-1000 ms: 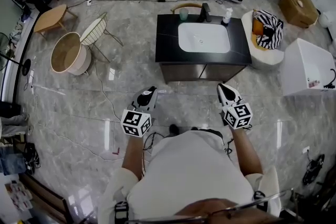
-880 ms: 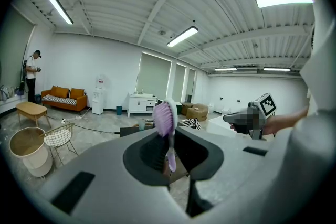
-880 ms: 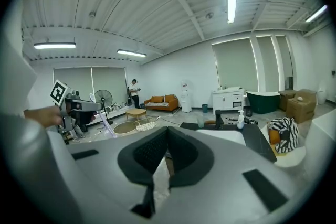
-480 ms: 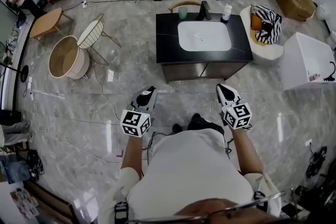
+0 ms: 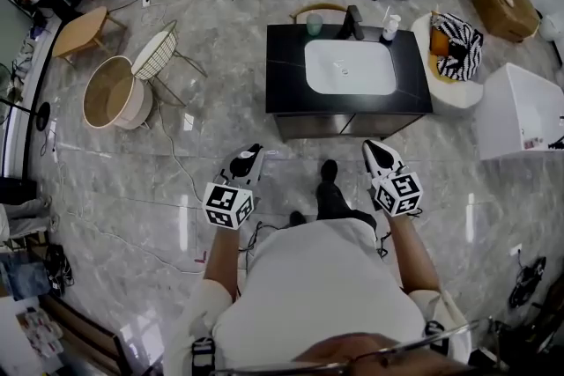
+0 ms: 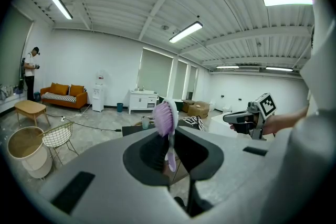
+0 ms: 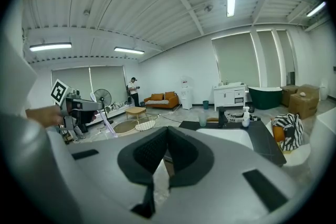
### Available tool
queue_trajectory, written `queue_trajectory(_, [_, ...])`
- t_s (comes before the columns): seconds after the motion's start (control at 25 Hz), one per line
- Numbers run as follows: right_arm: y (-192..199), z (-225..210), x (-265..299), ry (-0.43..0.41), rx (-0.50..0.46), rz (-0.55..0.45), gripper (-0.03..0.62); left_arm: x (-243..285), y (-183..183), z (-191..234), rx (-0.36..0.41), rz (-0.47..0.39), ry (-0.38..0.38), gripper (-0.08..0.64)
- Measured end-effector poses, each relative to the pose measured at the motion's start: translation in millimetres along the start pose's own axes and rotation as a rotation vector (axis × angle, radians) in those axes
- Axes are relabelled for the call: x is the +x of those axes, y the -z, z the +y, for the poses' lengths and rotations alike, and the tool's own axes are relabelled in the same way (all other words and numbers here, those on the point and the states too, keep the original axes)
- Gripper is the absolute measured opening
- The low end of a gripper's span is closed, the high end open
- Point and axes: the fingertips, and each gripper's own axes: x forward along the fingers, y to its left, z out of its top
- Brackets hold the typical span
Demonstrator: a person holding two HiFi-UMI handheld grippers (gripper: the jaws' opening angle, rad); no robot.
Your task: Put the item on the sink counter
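My left gripper (image 6: 169, 136) is shut on a purple brush (image 6: 164, 119) with a pale handle, which stands upright between the jaws. In the head view the left gripper (image 5: 244, 163) and the right gripper (image 5: 376, 154) are held side by side at waist height, short of the sink counter (image 5: 284, 66), whose top is black with a white basin (image 5: 349, 68). My right gripper (image 7: 167, 132) is shut with nothing in it. The sink counter (image 7: 270, 141) lies ahead and to the right in the right gripper view.
A cup (image 5: 315, 24), a faucet (image 5: 353, 22) and a soap bottle (image 5: 389, 27) stand at the counter's back edge. A striped bag (image 5: 456, 48) sits on a white seat to its right. A wicker basket (image 5: 110, 92) and a wire chair (image 5: 159, 54) stand left. Cables cross the floor.
The person has stepped forward: a foot now shows between the grippers, and the counter sits slightly nearer and further right. Both grippers keep their pose.
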Motion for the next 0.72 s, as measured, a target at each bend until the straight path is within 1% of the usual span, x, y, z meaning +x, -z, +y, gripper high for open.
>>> queue_trajectory(0.36, [-17.2, -59.1, 60.0, -0.040, 0.006, 0.023, 0.005, 70.3, -17.1, 19.0, -0.009, 0.019, -0.023, 0.034])
queue_trajectory(0.72, [-46.4, -116.9, 126.0, -0.106, -0.017, 0.070, 0.005, 138.5, -43.3, 42.8, -0.042, 0.022, -0.082, 0.034])
